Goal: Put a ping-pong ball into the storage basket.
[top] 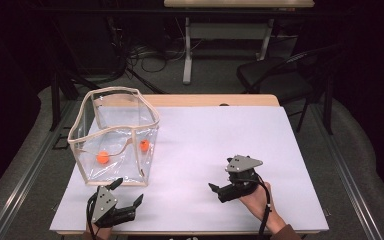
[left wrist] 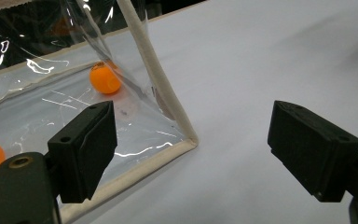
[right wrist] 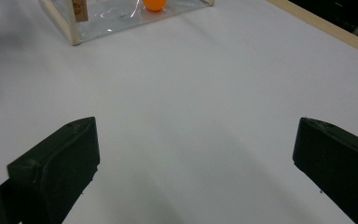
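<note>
The left gripper (top: pixel 128 192), a black handheld tool, is showing a grey three-cornered plate dotted with small dark screw holes on its top. In the left gripper view its two black jaws are appearing as chunky rectangular blocks with flat inner faces and tiny screw recesses, and a brass-coloured ring is sitting in the dark bracket at the lower left. A black cable is trailing from its rear. The right gripper (top: pixel 214 188) is looking the same: black body, grey triangular plate with dark holes, and blunt matte black jaw blocks. Its black cable is running along the hand (top: pixel 258 199) towards a brown sleeve cuff (top: pixel 286 233).
</note>
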Demonstrator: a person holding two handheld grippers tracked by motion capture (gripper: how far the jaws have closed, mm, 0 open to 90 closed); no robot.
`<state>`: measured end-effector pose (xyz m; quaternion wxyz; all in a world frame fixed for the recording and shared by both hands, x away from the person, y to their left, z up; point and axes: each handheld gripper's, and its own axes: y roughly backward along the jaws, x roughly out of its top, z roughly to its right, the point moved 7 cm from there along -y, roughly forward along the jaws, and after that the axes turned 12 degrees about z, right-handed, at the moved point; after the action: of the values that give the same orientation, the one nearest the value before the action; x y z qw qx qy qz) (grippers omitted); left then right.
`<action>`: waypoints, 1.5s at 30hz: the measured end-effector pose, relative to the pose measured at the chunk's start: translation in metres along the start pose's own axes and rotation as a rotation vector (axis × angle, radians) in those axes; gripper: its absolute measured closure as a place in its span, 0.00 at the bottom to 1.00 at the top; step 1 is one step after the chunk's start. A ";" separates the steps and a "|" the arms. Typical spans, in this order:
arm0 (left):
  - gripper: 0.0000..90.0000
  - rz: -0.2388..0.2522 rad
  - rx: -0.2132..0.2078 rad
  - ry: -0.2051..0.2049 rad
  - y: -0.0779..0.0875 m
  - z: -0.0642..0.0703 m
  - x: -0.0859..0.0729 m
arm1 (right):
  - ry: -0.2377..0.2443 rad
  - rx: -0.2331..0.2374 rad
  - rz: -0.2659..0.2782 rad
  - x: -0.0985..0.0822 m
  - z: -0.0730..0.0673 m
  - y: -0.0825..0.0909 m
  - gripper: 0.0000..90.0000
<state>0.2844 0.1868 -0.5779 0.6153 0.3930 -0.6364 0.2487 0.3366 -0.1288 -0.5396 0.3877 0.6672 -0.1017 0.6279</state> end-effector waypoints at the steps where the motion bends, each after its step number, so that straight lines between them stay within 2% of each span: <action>1: 0.18 0.000 0.000 0.001 0.000 0.000 0.000 | 0.005 -0.004 0.004 -0.002 0.000 0.002 0.00; 25: 0.18 -0.005 -0.001 -0.001 0.000 0.001 -0.001 | -0.024 -0.102 0.071 -0.050 0.010 0.047 0.00; 27: 0.18 -0.008 -0.001 -0.002 0.000 0.001 -0.001 | -0.012 -0.115 0.073 -0.054 0.010 0.051 0.00; 35: 0.18 -0.008 -0.001 -0.006 0.000 0.001 -0.001 | -0.030 -0.174 0.118 -0.062 0.013 0.069 0.00; 45: 0.18 -0.013 -0.005 -0.010 0.000 0.002 -0.002 | -0.026 -0.193 0.129 -0.067 0.011 0.076 0.00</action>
<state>0.2833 0.1854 -0.5797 0.6148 0.3966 -0.6376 0.2412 0.2844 -0.2110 -0.5704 0.4075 0.6270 -0.2093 0.6300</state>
